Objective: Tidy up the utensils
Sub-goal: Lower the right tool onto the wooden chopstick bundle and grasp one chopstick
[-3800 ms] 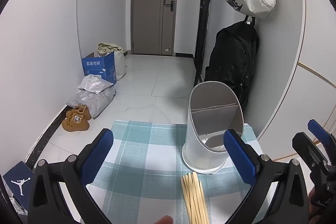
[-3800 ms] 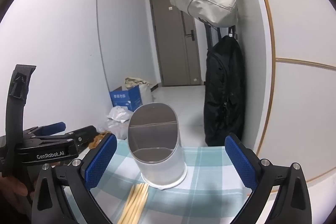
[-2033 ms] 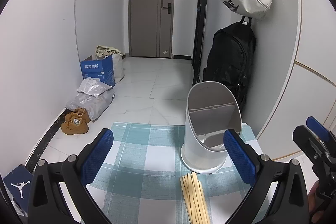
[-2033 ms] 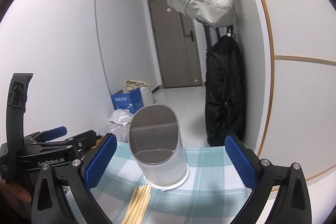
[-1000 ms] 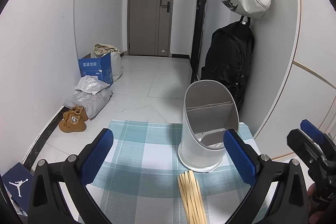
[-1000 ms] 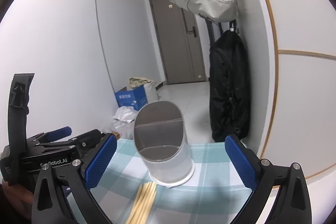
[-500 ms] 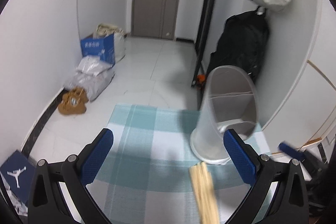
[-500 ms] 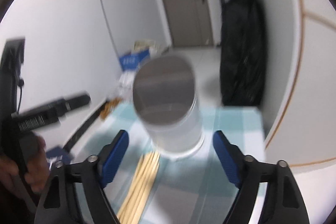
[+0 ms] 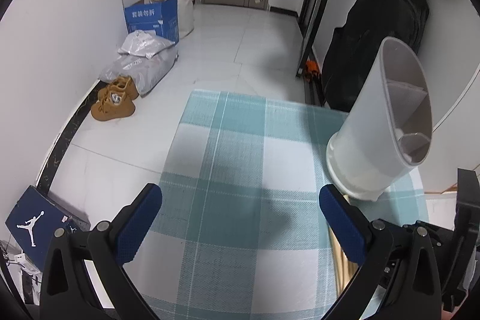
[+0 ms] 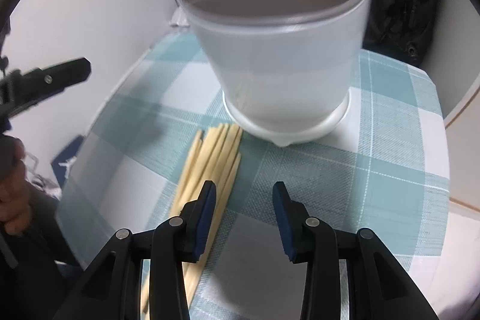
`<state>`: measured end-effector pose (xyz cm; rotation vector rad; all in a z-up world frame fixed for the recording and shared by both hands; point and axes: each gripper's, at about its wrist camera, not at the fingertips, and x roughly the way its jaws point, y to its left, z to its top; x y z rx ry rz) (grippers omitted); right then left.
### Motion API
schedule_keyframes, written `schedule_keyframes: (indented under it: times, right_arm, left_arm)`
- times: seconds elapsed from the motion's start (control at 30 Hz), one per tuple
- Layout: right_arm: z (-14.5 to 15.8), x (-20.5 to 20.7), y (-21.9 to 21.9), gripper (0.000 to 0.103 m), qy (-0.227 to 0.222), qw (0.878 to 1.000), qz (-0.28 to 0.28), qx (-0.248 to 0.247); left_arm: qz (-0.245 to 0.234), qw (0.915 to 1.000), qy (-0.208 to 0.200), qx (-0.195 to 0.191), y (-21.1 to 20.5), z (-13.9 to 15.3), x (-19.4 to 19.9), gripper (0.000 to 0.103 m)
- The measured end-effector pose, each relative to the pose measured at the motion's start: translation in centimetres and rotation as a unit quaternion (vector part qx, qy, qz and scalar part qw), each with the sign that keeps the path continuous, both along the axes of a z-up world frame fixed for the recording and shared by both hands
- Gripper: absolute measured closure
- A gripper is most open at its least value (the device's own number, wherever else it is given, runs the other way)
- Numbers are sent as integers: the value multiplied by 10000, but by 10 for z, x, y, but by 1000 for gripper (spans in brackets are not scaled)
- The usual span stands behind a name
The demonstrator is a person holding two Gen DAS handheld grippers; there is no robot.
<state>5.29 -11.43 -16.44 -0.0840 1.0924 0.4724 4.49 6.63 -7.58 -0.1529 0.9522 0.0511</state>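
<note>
A bundle of several pale wooden chopsticks (image 10: 216,158) lies on the teal checked cloth (image 10: 375,170), tips toward the white divided utensil holder (image 10: 279,50), which stands upright with nothing visible inside. My right gripper (image 10: 244,194) points steeply down over the bundle. Its jaws are closing and pressing on nothing. The left finger covers part of the bundle, whose right edge lies just inside the gap. My left gripper (image 9: 240,206) hangs wide open over bare cloth, left of the holder (image 9: 384,125). Its right finger hides most of the chopsticks (image 9: 337,257).
The cloth's left edge (image 9: 177,134) drops to a tiled floor with tan shoes (image 9: 114,104), grey bags (image 9: 144,62), a blue carton (image 9: 153,17) and a shoebox (image 9: 36,224). A black backpack (image 9: 375,35) leans on the wall behind the holder. A hand (image 10: 12,185) holds the left gripper.
Both grippers have tipped downward and sunk toward the table. The right gripper's jaws have narrowed from wide open, and the chopsticks and holder now fill its view.
</note>
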Motion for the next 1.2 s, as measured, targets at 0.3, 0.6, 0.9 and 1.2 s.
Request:
schedule_keyframes:
  times: [0.3,0.6,0.9,1.2]
  right_arm:
    - [9,-15,19,74,-192,9950,74,-980]
    - [3,2,33,91,-67,9918,-96,-1276]
    - [13,1,33,90,-105,9956,-291,-884]
    - [-1,9,44,90,132,9960,-205,-859]
  left_arm:
    - [141,9996,218,-118,19,-6,2,1]
    - [346,9985,302,-313,32,-7,2,1]
    - [500,9968,307,-535,45,-8,2,1]
    - [452,9970,229,-591,47,-3,-2,1]
